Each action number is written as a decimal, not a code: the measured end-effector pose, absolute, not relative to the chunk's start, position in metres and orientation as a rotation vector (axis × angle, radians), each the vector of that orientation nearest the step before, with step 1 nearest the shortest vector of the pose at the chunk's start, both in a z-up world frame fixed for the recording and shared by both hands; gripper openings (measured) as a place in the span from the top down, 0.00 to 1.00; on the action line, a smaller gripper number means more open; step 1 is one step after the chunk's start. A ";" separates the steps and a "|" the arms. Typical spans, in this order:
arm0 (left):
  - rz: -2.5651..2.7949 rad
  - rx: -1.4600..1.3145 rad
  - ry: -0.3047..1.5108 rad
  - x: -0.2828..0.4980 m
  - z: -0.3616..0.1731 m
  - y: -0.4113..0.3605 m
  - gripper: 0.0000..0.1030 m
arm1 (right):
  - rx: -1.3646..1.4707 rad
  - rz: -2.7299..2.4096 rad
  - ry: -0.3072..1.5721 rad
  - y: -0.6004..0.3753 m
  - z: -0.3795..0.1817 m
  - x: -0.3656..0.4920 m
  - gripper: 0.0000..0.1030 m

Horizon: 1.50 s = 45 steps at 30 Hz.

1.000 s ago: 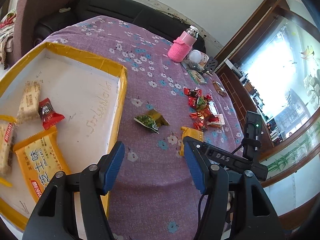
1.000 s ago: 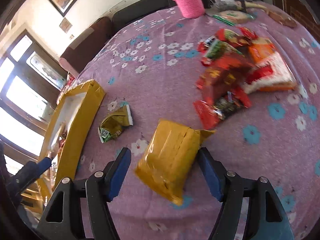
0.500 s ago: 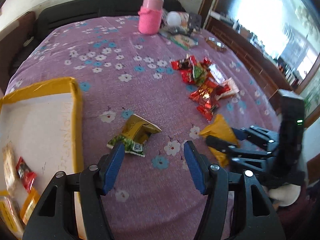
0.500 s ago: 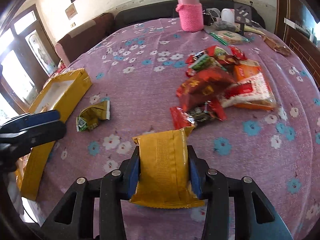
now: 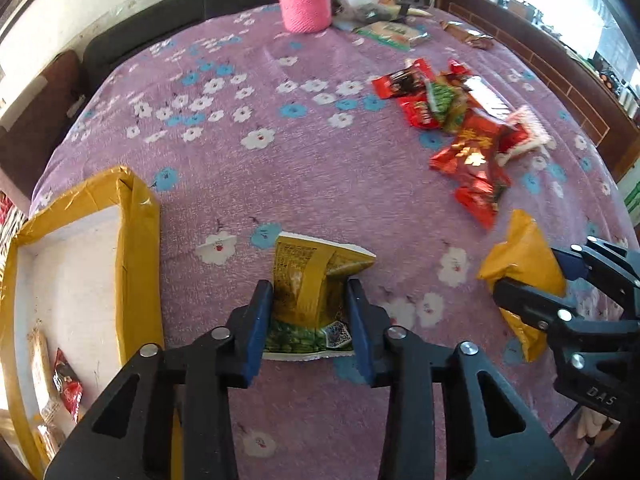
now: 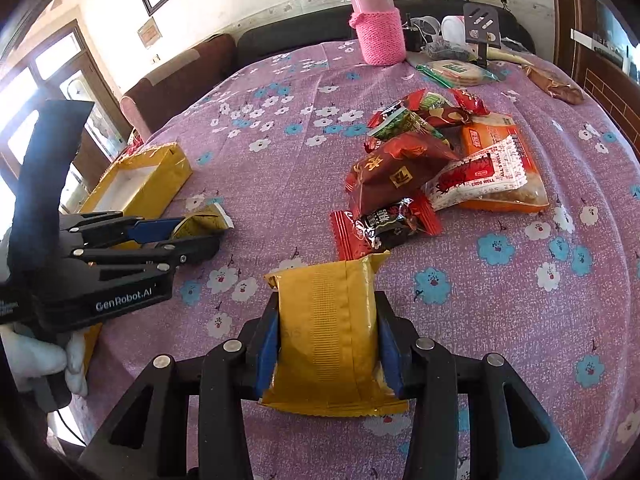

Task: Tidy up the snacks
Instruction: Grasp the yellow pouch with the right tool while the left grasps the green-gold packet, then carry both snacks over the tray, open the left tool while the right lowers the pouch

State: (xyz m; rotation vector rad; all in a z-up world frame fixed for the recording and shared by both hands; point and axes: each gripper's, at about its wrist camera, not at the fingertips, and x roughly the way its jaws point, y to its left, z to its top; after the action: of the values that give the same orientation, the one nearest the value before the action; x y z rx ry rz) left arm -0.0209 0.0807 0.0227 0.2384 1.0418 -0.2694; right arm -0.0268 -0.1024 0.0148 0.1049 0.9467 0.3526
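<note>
left tool point(image 5: 310, 316) now clamps green-gold packet point(image 5: 310, 292) | right tool point(image 6: 326, 344) stays shut on yellow packet point(image 6: 326, 332) | next: yellow box point(image 5: 136, 240)

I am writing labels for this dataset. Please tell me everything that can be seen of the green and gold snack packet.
The packet is a small foil pouch, gold above with printed text and a centre seam, green below with a picture and a QR code. Its ends are crimped, and it looks crumpled and puffy. It lies on the purple flowered cloth, just right of the yellow box. The left gripper is shut on it, blue pads pressing both sides.
</note>
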 end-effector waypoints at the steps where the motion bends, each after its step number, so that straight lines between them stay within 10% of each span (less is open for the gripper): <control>1: -0.281 0.227 1.033 -0.025 0.025 0.080 0.70 | 0.112 0.357 0.947 -0.103 0.015 -0.027 0.57; 18: -0.218 -0.259 0.778 -0.106 0.107 0.215 0.75 | 0.105 0.546 0.869 -0.045 0.067 -0.057 0.58; 45: 0.051 -0.602 0.824 -0.094 0.056 0.369 0.66 | -0.050 0.767 0.946 0.156 0.062 -0.014 0.54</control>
State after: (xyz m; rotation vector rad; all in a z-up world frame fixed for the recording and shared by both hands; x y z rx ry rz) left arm -0.0942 0.3695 0.0557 -0.6023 0.8236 0.0512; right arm -0.0137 0.1556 0.0623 -0.0504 0.9463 0.7667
